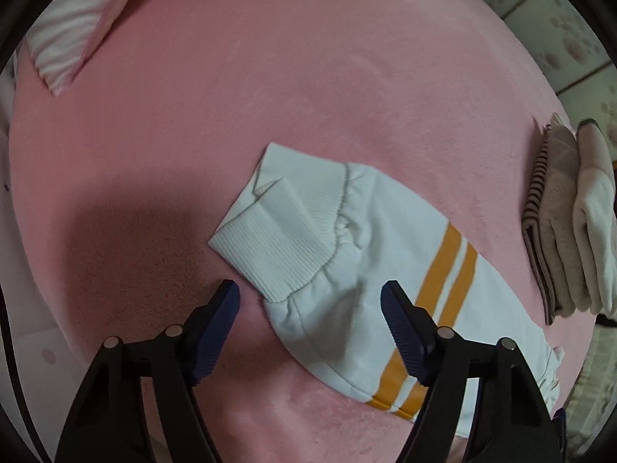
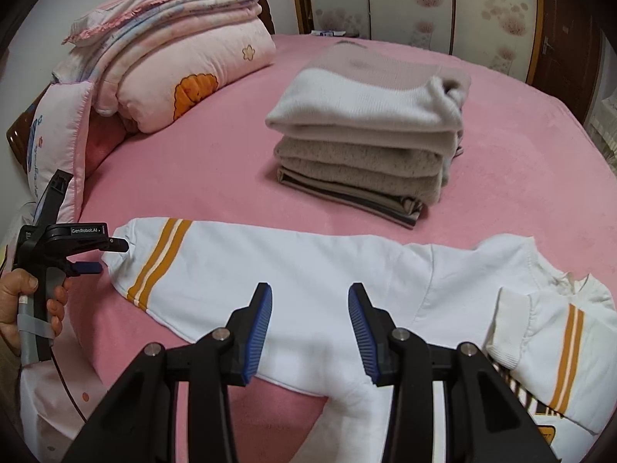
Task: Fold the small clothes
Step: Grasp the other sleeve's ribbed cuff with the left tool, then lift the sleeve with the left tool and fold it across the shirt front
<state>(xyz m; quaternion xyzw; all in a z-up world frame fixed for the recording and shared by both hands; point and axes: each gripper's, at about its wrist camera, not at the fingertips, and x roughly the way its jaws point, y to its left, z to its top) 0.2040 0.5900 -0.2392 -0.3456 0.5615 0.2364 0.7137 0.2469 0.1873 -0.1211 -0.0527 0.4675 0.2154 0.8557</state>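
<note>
A white sweatshirt (image 2: 308, 281) with orange stripes lies flat on the pink bed (image 2: 520, 162). One sleeve stretches left; its ribbed cuff (image 1: 277, 231) lies just ahead of my left gripper (image 1: 310, 301), which is open and empty above the sleeve end. The left gripper also shows in the right wrist view (image 2: 104, 256) at the sleeve end, held by a hand. My right gripper (image 2: 310, 305) is open and empty above the sleeve's middle. The other sleeve (image 2: 551, 347) is folded over the body at the right.
A stack of folded clothes (image 2: 366, 135) sits behind the sweatshirt; it also shows in the left wrist view (image 1: 570, 227). Folded pink quilts (image 2: 185, 54) and a pillow (image 2: 61, 135) lie at the back left. A wardrobe (image 2: 462, 4) stands behind the bed.
</note>
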